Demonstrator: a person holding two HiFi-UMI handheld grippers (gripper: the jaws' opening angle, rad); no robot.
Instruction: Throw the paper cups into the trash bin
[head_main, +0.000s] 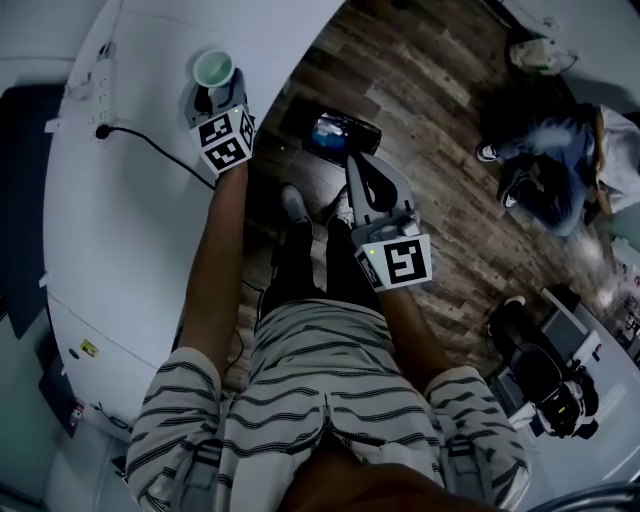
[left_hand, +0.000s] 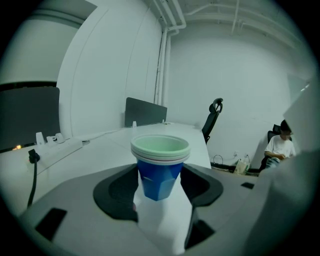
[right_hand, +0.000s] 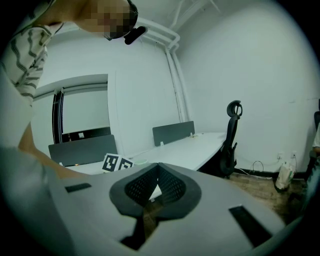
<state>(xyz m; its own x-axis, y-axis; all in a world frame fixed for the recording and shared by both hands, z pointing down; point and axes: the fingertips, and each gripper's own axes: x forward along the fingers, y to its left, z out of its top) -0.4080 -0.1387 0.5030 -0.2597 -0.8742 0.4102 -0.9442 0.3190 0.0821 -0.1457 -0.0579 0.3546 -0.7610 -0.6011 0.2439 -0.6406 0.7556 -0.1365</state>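
Stacked paper cups (left_hand: 160, 167) upright between parted jaws of left claw (left_hand: 161, 181)

The paper cups (head_main: 212, 68) stand near the tabletop's (head_main: 130, 230) edge between the left claw's (head_main: 213, 84) jaws, with a cable (head_main: 150, 145) to their left, and the bin (head_main: 335, 135) sits on the floor (head_main: 450, 90) just ahead of the right claw (head_main: 357, 165).

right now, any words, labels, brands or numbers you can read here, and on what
No readable text anywhere.
Marker cubes: black-and-white square patterns only, no letters.
Yellow sticker on the table: too small to read.
Cups: blue, no print visible.
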